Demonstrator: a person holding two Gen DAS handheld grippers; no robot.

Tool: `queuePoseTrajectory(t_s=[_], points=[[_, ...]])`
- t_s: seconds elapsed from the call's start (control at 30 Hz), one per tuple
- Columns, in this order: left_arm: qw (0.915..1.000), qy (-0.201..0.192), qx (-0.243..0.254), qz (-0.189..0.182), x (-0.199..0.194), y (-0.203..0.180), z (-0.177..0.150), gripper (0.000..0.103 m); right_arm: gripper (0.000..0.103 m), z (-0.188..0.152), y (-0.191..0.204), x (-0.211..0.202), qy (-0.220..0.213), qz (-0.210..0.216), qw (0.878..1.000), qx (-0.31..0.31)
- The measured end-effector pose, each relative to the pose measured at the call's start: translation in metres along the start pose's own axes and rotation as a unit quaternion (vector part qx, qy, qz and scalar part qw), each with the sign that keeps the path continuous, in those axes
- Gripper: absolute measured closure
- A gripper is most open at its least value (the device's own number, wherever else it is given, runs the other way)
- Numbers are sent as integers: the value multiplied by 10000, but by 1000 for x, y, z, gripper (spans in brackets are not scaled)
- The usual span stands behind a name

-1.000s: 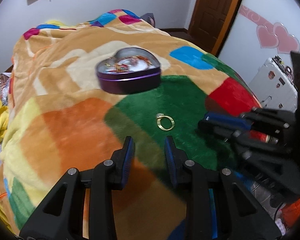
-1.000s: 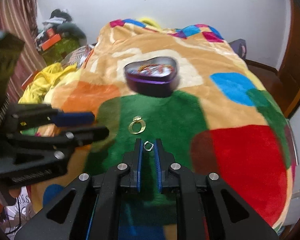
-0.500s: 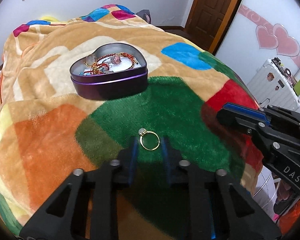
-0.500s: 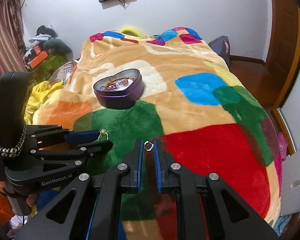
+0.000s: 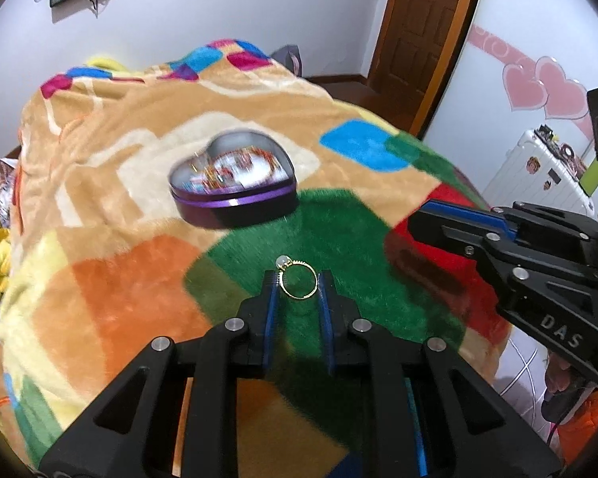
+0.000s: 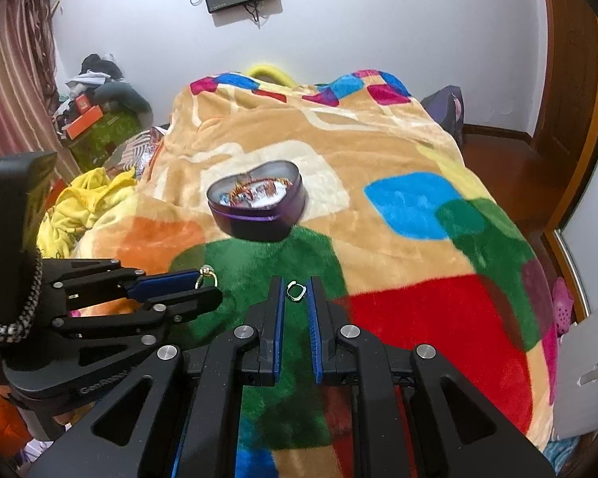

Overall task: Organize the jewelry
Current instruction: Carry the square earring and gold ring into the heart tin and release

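While both grippers hang above the blanket, each one clamps a ring at its tips. Farthest left in the right wrist view lies yellow cloth beside the bed. Next comes the left gripper, its blue pads pressed on either side of the gold ring, which stands upright between them with its small stone at the upper left; in the right wrist view that same ring pokes out past the pad. Beyond it, on the cream and tan part of the blanket just past the green patch, sits the purple heart tin, open, with blurred jewelry inside. Right of the left gripper, the right gripper pinches the small ring between its nearly closed pads, over the edge of green and red patches.
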State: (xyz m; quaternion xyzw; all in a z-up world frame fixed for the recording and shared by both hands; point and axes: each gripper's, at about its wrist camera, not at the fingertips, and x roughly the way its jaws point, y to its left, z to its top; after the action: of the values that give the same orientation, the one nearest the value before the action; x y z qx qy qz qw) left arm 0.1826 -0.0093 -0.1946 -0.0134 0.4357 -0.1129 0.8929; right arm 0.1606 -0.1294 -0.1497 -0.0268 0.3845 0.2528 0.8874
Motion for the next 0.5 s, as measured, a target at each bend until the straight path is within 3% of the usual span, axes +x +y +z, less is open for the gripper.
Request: queuePoseTrajectory(t_s=[0.5], points=[[9960, -853, -172, 222, -49, 31, 32, 85, 93, 39, 13, -17, -543, -78, 9984, -165]])
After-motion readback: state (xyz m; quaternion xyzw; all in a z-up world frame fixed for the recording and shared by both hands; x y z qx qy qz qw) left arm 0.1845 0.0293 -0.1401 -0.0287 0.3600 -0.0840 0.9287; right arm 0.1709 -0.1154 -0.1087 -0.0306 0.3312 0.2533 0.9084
